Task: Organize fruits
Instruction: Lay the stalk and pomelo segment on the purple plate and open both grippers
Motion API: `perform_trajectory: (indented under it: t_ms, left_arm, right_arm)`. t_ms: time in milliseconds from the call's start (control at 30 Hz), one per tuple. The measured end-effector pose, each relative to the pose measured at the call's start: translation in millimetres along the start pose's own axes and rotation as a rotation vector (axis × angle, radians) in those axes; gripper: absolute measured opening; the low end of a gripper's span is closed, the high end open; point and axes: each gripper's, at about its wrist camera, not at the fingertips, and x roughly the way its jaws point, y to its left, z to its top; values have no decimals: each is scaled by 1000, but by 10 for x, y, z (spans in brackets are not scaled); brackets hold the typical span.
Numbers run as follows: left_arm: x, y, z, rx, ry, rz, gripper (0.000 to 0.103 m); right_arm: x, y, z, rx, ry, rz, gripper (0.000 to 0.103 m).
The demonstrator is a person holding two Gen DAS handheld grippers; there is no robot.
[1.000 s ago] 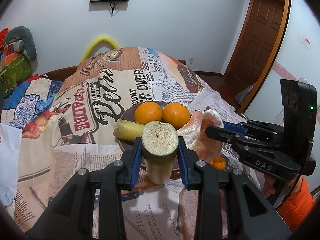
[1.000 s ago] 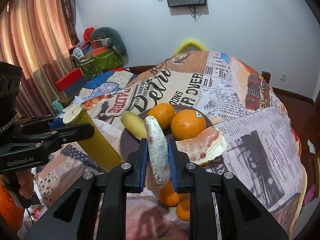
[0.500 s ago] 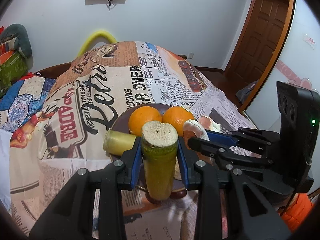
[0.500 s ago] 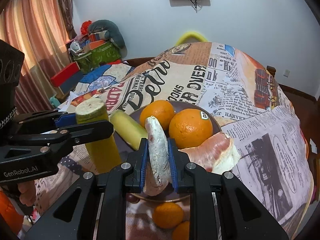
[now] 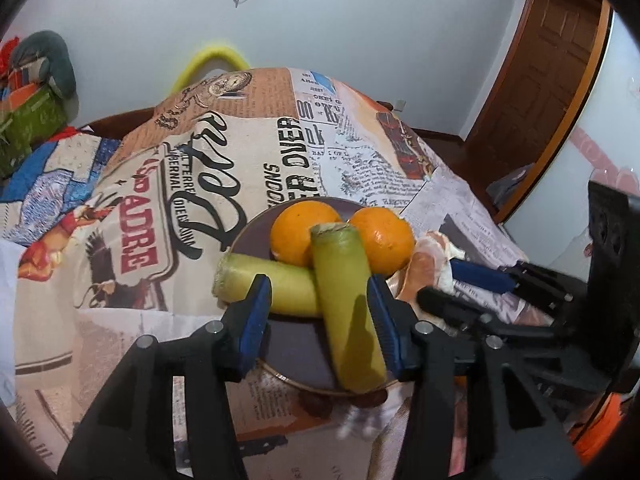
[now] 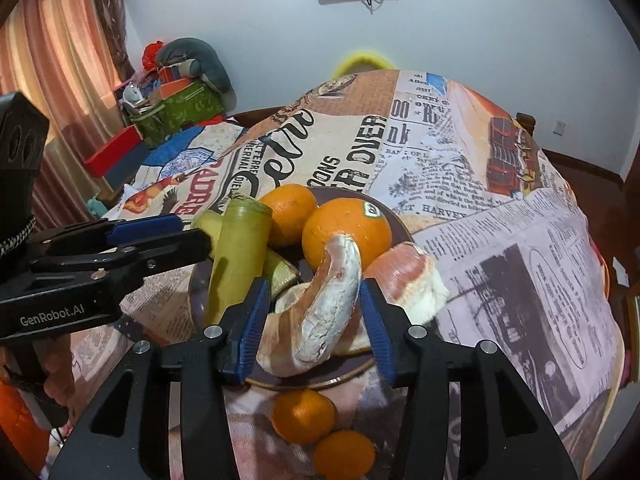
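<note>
A dark plate holds two oranges and a yellow-green cane piece lying flat. A second cane piece leans on the oranges between the jaws of my left gripper. Those jaws are opening, with a gap at the left pad. In the right wrist view a curved pomelo segment rests on the plate between the opening jaws of my right gripper; a gap shows at its left pad. Another pomelo piece lies just to its right. The right gripper shows beside the plate.
Two small oranges lie on the newsprint tablecloth in front of the plate, and dark small fruits sit at its near rim. The left gripper reaches in from the left. Boxes and bags stand behind.
Both pairs of jaws have opened. The cane piece, held upright before, now leans tilted on the oranges. The pomelo segment has dropped onto the plate. Both grippers came closer to the plate.
</note>
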Motion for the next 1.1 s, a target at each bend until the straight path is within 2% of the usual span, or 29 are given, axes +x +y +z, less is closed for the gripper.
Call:
perform_trajectory:
  t_ms: [200, 400, 567, 800, 1100]
  left_arm:
    - [-121, -13, -90, 16, 4, 13, 49]
    - [-301, -5, -184, 11, -4, 23, 49]
    - [-456, -26, -255, 8, -17, 25, 50]
    - [-497, -49, -425, 17, 5, 24, 50]
    - [-252, -19, -654, 3, 73, -7, 50]
  right_arm:
    - [-132, 3, 12, -14, -25, -34, 50]
    - [-333, 55, -14, -39, -54, -54, 51]
    - [-473, 93, -116, -56, -61, -71, 58]
    - [-467, 108, -294, -64, -29, -69, 58]
    - [-162, 105, -512, -60, 61, -46, 58]
